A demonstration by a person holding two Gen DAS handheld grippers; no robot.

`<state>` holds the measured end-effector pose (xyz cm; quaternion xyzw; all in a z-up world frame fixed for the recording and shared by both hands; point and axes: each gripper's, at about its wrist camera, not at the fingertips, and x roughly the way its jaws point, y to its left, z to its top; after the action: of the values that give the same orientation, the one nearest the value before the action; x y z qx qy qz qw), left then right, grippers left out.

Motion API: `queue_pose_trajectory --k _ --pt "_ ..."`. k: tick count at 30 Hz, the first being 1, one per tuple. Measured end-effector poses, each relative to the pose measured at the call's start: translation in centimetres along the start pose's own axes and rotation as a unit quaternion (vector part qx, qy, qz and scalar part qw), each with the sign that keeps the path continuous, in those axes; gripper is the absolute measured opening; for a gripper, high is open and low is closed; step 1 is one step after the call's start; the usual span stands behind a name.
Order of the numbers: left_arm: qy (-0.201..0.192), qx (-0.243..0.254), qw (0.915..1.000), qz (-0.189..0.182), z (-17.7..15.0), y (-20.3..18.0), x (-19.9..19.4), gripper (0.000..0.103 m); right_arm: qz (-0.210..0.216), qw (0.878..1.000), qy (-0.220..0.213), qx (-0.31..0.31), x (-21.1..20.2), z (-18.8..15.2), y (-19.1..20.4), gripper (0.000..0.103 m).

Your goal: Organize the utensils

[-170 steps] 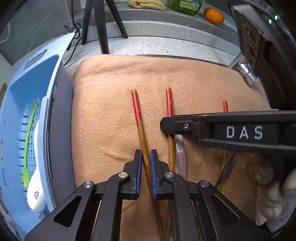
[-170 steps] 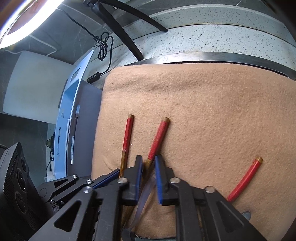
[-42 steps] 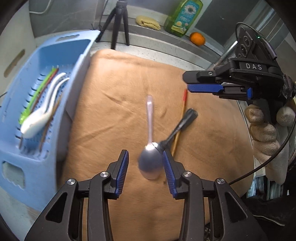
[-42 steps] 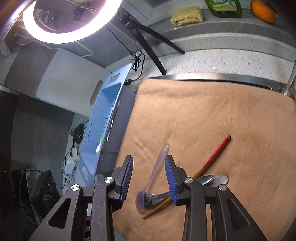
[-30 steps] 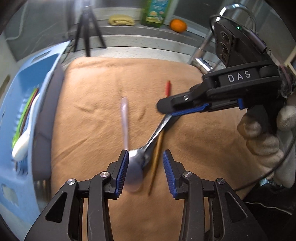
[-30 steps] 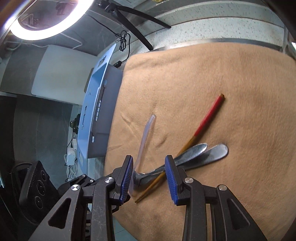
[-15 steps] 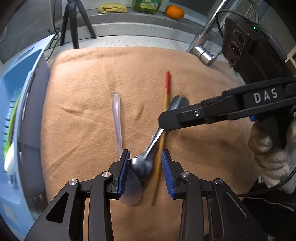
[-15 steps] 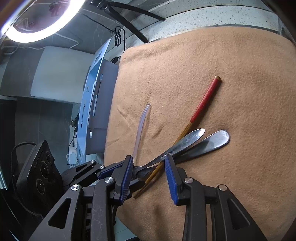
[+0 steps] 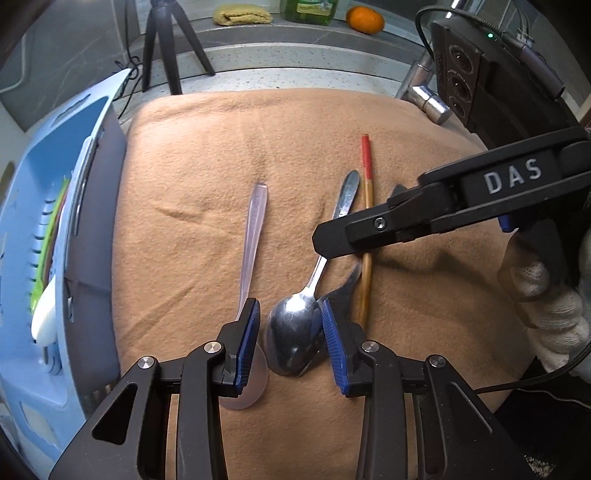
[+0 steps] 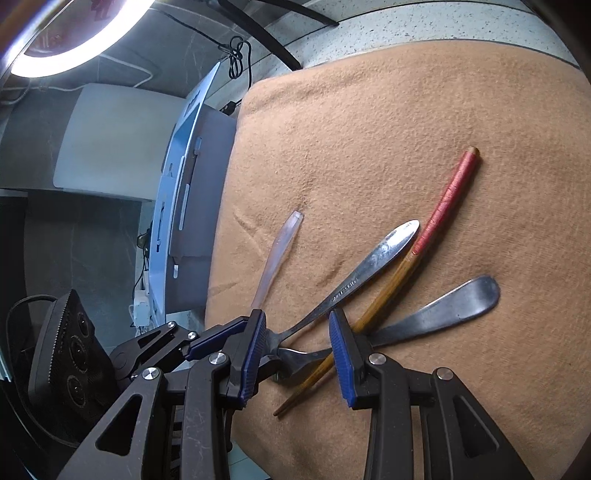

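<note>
On the tan cloth lie a clear plastic spoon, a shiny metal spoon, a second darker metal spoon and a red-topped wooden chopstick. My left gripper is open, its pads either side of the shiny spoon's bowl. My right gripper is open and low over the spoon necks and the chopstick, fingers astride them. In the left wrist view one right finger crosses above the handles.
A blue drainer basket at the cloth's left edge holds a white spoon, green utensils and chopsticks. A tripod, sponge, soap bottle and orange stand on the counter behind. A tap is at right.
Two chopsticks that lay on the cloth are gone from it. Both grippers have dropped closer to the crossed spoons; my left pads now frame the spoon bowl.
</note>
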<state>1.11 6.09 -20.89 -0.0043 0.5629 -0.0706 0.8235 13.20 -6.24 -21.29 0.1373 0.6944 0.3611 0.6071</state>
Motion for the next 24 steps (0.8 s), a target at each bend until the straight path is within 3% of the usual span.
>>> queue_pose_trajectory --k 16,24 --pt "-0.007 -0.019 0.9998 0.002 -0.3 1.1 0.0 0.033 -0.022 1.0 -0.02 -0.003 1.5 1.7 0.9 0.031" --pt "-0.001 0.004 0.9998 0.017 1.0 0.7 1.6 0.03 -0.033 0.999 -0.025 0.007 1.7 2.5 1.1 0.026"
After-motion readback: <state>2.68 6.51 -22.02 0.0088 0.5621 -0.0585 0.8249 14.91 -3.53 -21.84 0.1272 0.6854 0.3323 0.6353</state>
